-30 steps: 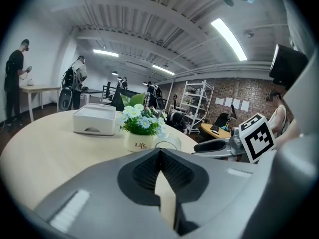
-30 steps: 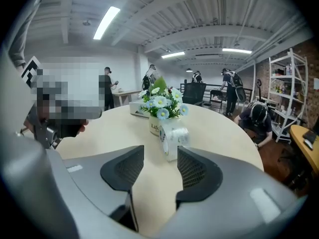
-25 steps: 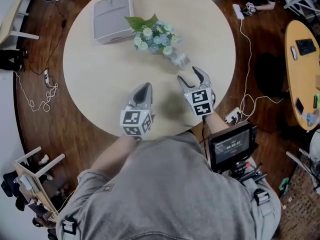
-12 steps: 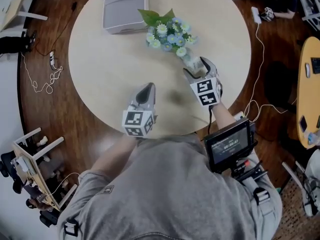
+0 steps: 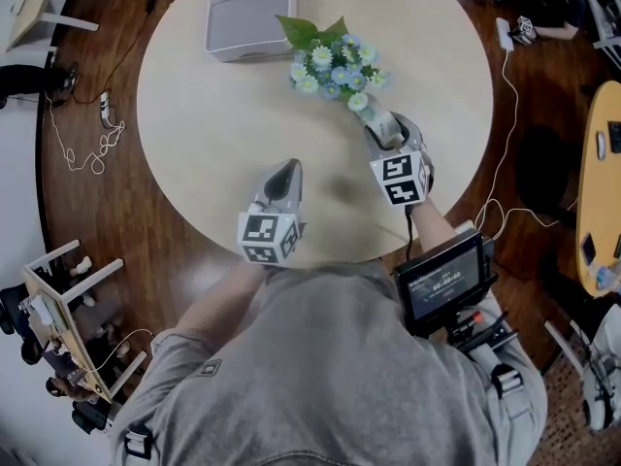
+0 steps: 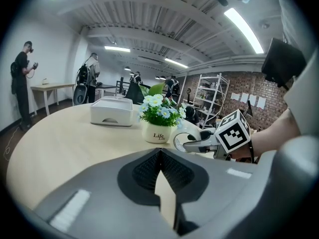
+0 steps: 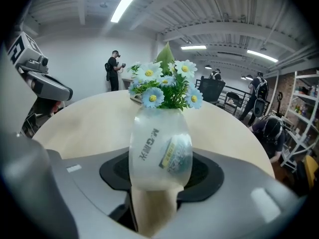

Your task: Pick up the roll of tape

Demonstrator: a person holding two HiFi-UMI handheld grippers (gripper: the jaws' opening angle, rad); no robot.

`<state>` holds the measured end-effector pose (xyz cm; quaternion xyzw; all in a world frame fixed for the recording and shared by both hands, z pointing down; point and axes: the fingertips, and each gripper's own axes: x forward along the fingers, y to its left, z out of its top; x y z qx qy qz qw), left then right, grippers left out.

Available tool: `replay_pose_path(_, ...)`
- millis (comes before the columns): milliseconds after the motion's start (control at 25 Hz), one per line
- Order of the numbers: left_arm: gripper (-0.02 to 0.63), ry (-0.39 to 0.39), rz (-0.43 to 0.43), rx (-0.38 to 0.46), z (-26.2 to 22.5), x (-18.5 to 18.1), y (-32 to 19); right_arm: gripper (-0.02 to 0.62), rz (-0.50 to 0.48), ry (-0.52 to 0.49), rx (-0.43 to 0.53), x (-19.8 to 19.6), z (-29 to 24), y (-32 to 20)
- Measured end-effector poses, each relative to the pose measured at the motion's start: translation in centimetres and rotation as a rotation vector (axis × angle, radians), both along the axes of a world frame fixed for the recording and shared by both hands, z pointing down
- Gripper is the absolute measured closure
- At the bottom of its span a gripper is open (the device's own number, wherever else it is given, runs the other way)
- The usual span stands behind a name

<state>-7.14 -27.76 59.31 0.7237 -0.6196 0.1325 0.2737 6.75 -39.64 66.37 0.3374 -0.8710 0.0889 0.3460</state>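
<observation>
The clear roll of tape stands on edge on the round table, just in front of the flower pot. My right gripper straddles it. In the right gripper view the roll of tape fills the gap between the two dark pads, and the jaws are closing on its flat sides. From the left gripper view, the roll of tape shows as a ring held at the tips of the right gripper. My left gripper rests shut over the table's near edge, holding nothing.
A grey box sits at the far side of the table. The white pot of blue and white flowers stands directly behind the tape. Cables lie on the wooden floor around the table. People stand in the room beyond.
My right gripper has moved forward toward the flower pot and come down around the roll of tape; its jaws have narrowed onto it. The left gripper has stayed where it was.
</observation>
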Motion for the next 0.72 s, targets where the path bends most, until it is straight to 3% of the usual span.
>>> replay_pose_path(480, 0.604, -0.008, 0.030, 0.051, -1.4, 0.0, 0.8, 0.359, 0.015, -0.073, -0.053, -0.2, -1.8, 4.2)
replay_pose_path(720, 0.604, 0.014, 0.069, 0.090, -2.5, -0.6, 2.0, 0.359, 0.046, -0.103, -0.030, -1.4, -4.5, 7.4)
